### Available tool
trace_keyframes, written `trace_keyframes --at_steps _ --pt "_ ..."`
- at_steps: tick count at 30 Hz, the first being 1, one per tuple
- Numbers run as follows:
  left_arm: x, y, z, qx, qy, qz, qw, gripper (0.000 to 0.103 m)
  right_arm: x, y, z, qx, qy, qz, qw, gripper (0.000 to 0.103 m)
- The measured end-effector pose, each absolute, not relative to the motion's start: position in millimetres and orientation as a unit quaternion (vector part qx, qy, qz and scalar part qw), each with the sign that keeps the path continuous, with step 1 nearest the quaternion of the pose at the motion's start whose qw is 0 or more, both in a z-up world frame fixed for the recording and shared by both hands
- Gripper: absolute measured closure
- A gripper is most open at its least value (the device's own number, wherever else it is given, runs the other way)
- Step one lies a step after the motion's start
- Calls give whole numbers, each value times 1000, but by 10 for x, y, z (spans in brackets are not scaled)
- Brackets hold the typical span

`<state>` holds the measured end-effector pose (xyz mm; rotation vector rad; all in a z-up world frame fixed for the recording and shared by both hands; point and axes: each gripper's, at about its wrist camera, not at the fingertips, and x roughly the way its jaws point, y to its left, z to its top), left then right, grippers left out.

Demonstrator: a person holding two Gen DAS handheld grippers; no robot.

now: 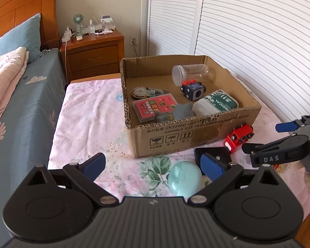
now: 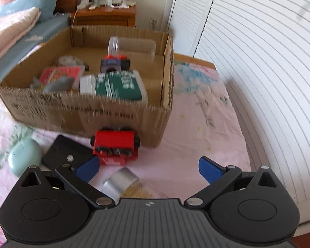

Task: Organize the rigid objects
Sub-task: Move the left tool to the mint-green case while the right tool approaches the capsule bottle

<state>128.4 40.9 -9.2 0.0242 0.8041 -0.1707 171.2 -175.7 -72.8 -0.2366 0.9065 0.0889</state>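
Both my hand-held grippers, left (image 1: pixel 153 165) and right (image 2: pixel 148 169), spread empty | red plastic toy train (image 2: pixel 114 147) against brown cardboard box (image 2: pixel 82 111) front wall | my likely next pick

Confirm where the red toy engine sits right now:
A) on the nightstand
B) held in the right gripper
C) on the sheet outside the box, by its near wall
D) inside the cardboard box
C: the red toy engine lies on the pink sheet against the near outer wall of the cardboard box, ahead of the open, empty right gripper.
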Motion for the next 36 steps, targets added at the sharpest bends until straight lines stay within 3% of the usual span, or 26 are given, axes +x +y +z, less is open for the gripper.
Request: trace_keyframes --at_steps 32,36 --pt "1466 10 -785 77 445 -159 878 5 1098 -2257 -1059 -52 447 78 889 0" --pt "1484 -4 -838 82 440 -170 878 14 1100 -2273 -1073 -55 438 86 893 0"
